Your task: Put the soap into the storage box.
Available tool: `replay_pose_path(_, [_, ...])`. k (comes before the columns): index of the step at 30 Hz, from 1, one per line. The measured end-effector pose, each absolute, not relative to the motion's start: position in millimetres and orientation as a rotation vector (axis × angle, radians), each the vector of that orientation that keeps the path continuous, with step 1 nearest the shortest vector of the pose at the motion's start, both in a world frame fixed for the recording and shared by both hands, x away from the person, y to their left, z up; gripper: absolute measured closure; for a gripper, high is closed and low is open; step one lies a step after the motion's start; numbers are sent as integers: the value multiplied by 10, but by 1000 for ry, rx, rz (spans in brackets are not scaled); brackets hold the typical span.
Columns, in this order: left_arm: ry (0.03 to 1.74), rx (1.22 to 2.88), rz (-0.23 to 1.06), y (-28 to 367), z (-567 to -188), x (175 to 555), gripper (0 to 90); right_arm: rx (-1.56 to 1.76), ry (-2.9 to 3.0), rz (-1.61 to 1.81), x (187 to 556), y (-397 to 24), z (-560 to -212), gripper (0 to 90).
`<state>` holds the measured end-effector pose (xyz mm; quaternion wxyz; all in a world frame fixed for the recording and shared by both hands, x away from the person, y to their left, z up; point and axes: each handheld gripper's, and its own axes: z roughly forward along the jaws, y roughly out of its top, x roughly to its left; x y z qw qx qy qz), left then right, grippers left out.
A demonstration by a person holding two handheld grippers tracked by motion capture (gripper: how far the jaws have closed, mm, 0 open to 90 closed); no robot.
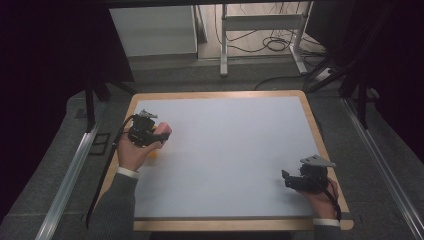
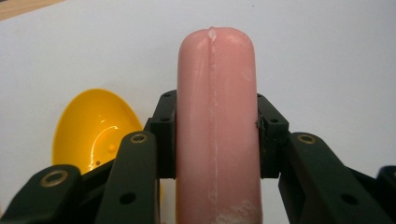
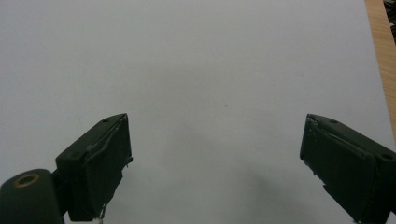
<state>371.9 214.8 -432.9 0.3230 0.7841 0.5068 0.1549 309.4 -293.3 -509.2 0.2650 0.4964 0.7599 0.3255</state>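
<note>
The pink sausage (image 2: pixel 217 126) is sitting clamped between the jaws of the left hand-held gripper (image 2: pixel 217 140), its long axis running straight out along the jaws and its rounded tip pointing toward the top of the left gripper view. In the high view the sausage (image 1: pixel 161 134) is showing at the left middle of the frame, poking out to the right of the left hand-held gripper (image 1: pixel 150 136) over the white table (image 1: pixel 230 150). Just beside and below it a yellow bowl-like thing (image 2: pixel 95 130) is lying on the table, its glossy hollow facing up — in the left gripper view it is sitting to the lower left of the sausage, partly cut off by the left jaw. In the high view the yellow thing (image 1: pixel 153 154) is peeking out as a small patch under the hand. Judging from this, any move to set the sausage in it is turning on a short shift toward that side and downward.

The right hand-held gripper (image 1: pixel 292 181) is resting at the lower right of the high view, well apart from the sausage, its jaws standing wide apart with nothing between them — bare table ahead in the right gripper view (image 3: pixel 215 163).

The rear end of the sausage is cut off at the bottom of the left gripper view, and the full shape of the yellow thing is hard to make out.
</note>
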Motion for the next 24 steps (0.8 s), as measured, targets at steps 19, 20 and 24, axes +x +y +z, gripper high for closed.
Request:
replay_pose_path(19, [1383, 2037, 422, 2340, -4369, 3742, 602, 1344, 2047, 882, 3089, -2944, -5082, 87])
replay_pose_path(20, [1388, 2035, 422, 2357, -4373, 3744, 602, 1345, 2047, 881, 3090, -2945, -5085, 87])
replay_pose_path(24, [1407, 2030, 421, 2418, -4396, 3763, 602, 1343, 2050, 878, 3091, -2939, -5087, 87])
